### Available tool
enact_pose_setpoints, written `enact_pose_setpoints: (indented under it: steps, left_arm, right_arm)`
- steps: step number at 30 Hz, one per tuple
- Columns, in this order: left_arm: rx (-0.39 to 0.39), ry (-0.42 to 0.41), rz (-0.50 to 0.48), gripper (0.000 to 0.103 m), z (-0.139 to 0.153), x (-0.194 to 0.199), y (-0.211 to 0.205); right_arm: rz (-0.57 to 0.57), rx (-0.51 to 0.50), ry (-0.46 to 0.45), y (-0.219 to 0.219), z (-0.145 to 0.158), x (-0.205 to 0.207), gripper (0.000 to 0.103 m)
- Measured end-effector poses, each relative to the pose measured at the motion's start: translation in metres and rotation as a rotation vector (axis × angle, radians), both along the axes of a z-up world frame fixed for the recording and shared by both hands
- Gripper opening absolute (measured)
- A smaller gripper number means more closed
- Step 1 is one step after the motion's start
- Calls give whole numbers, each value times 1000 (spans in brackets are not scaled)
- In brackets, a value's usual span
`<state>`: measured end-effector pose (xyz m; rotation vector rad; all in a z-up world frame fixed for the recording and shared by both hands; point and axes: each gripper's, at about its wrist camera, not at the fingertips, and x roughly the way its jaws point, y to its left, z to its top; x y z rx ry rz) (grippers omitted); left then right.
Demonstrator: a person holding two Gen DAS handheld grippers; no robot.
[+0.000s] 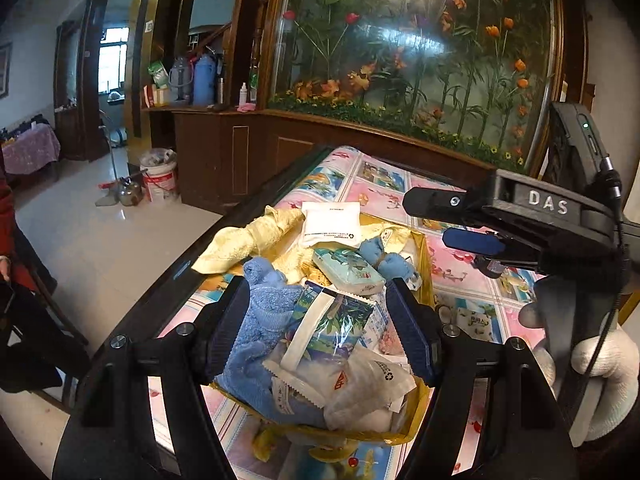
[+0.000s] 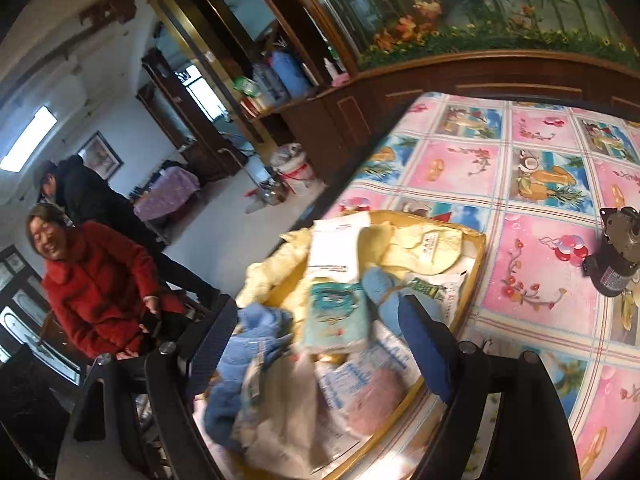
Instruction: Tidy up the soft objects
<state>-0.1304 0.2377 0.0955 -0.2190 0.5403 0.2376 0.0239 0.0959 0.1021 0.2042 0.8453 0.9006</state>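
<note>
A yellow tray [image 1: 425, 268] [image 2: 476, 248] on the patterned tablecloth holds a heap of soft things. In it lie a blue towel [image 1: 260, 320] [image 2: 240, 360], a yellow towel [image 1: 240, 240], a white packet [image 1: 330, 224], a teal tissue pack [image 1: 348, 272] [image 2: 338, 316] and clear plastic packets [image 1: 360, 384]. My left gripper [image 1: 318, 320] hovers open just over the near end of the heap, its pads either side of the blue towel and a packet without pressing them. My right gripper [image 2: 320, 344] [image 1: 428, 220] is open above the tray, nothing held.
The tray sits by the table's dark left edge [image 1: 192, 248], with floor beyond. A small dark bottle [image 2: 616, 256] stands on the cloth to the right. A person in a red coat [image 2: 96, 280] sits left of the table. A gloved hand [image 1: 600, 360] holds the right gripper.
</note>
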Motion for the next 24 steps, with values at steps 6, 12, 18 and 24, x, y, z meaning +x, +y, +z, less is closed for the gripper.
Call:
enact_pose_setpoints:
  steps: [6,12,18,24]
  left_arm:
    - [125,-3,107,72,9,-16,-20]
    - [240,-5,174,72,14,-22,-45]
    - [285,21,150,72,11,-18,-65]
    - [297,48,129,72,8,-14,-81]
  right_arm:
    - [73,60,12,-11,7,-34,84]
    - [79,48,-13,-38,-3,-63,85]
    - [40,16,-22,-72,-18,-72,85]
    - [-18,17,8,-98,-33,-68,85]
